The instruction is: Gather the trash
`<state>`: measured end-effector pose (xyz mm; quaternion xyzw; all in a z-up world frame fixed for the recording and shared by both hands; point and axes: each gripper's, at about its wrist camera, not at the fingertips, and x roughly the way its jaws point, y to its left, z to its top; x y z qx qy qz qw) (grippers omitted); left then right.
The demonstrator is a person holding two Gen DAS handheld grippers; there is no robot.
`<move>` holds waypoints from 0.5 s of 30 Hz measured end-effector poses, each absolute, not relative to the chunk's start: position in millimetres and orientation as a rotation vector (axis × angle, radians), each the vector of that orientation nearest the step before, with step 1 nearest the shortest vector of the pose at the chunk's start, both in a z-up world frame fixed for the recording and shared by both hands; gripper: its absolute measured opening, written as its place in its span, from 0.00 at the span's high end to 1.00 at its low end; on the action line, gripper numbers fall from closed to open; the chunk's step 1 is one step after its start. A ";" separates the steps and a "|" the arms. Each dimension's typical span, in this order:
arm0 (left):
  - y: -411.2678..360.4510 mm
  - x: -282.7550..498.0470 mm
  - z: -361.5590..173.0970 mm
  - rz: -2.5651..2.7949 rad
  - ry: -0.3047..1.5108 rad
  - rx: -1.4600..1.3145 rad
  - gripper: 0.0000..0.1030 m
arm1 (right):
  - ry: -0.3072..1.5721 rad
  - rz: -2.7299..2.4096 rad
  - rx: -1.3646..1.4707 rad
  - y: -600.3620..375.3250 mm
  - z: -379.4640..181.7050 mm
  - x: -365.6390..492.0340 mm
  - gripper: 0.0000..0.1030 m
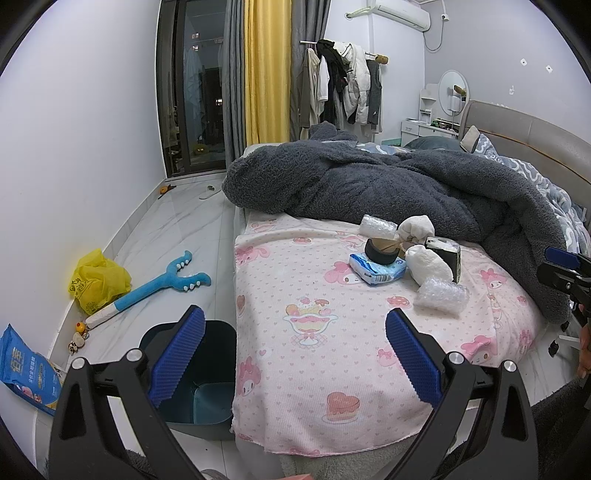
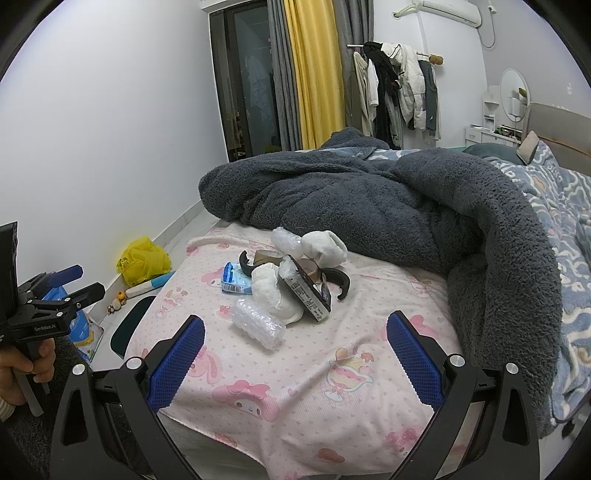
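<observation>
Left claw (image 1: 295, 354) spread empty, right claw (image 2: 295, 356) likewise, trash pile (image 2: 280, 288) on bed.

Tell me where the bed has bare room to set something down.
Free: the pink sheet between the nearest bubble wrap roll and the bed's near edge, and its left side in front of the grey blanket. Crowded: the middle, where the tissue pack, white cloth bundles and black box lie bunched together.

Pale lilac walls (image 1: 74, 129) meet a white marble-look floor (image 1: 177, 229). A dark glass door (image 1: 192, 92) stands beside yellow and grey curtains (image 1: 266, 70). A clothes rail (image 1: 343, 81), round mirror (image 1: 453, 90) and wall air conditioner (image 1: 402, 13) lie beyond the bed (image 1: 332, 332).
</observation>
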<state>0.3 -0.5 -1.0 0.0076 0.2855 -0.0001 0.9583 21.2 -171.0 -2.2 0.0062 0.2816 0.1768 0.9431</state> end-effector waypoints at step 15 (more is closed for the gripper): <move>3.9 0.5 -0.5 -0.002 0.578 0.019 0.03 | 0.574 0.360 0.013 -170.5 -2.3 21.1 0.03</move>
